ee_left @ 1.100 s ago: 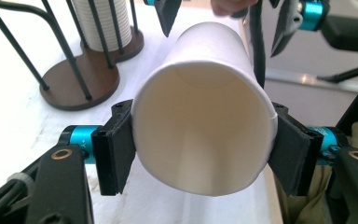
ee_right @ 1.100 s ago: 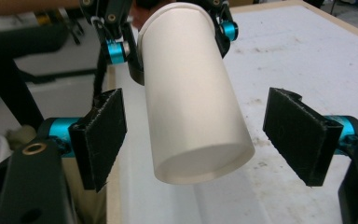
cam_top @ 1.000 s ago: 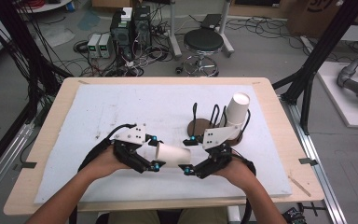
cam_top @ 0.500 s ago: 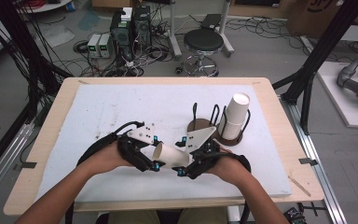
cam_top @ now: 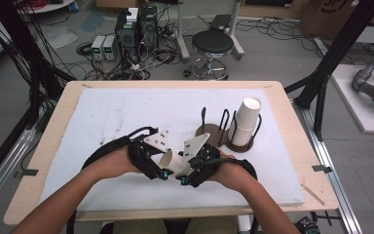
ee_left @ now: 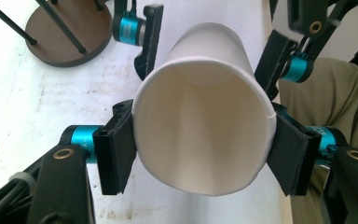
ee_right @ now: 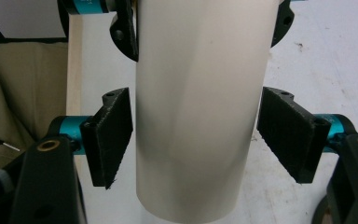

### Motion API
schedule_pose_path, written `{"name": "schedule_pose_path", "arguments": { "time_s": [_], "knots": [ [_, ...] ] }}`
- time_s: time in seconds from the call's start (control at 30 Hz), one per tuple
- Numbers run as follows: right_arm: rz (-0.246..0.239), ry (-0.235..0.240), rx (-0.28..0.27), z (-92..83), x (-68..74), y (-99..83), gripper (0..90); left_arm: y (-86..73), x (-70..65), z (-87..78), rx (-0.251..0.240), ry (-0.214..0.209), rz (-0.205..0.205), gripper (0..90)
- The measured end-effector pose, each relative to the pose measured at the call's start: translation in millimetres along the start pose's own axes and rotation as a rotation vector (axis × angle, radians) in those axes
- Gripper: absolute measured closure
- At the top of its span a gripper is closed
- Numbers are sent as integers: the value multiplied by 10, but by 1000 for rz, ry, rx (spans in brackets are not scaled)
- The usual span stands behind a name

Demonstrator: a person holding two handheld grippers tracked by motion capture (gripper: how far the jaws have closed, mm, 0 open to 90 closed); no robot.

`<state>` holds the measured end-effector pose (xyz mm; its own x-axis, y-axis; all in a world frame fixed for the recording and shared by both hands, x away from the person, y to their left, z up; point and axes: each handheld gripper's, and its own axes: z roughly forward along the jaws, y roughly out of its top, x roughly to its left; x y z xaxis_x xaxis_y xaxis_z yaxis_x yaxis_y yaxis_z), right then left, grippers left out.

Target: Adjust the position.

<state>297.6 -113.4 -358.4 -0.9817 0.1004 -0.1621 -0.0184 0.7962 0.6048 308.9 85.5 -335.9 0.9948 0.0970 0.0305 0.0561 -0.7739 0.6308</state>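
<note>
Table (cam_top: 102, 122) with a wire cup rack (cam_top: 224, 131) far right. Near centre, a paper cup (cam_top: 175, 163), newly tipped mouth-up, bridges both tools: left gripper (ee_left: 200, 149) squeezes its rim, right gripper (ee_right: 196, 140) stands slightly open around its base, suggesting a handover.

The high view is looking forward and down over the table (cam_top: 102, 117). Both gripper views are sitting very close, each looking along its own jaws at the paper cup (ee_left: 204, 116) between the left gripper (cam_top: 158, 163) and right gripper (cam_top: 187, 168), which are facing each other; both also share the table.
</note>
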Motion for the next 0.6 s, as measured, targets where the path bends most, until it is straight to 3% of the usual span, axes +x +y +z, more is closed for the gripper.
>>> {"name": "schedule_pose_path", "arguments": {
  "time_s": [0.37, 0.6],
  "knots": [
    [3, 23, 28, 67, 5, 19, 347, 16, -14, 23, -3, 6, 0, 322],
    [29, 35, 6, 77, -1, -19, 358, 18, -17, 27, -14, 9, -9, 316]
  ]
}}
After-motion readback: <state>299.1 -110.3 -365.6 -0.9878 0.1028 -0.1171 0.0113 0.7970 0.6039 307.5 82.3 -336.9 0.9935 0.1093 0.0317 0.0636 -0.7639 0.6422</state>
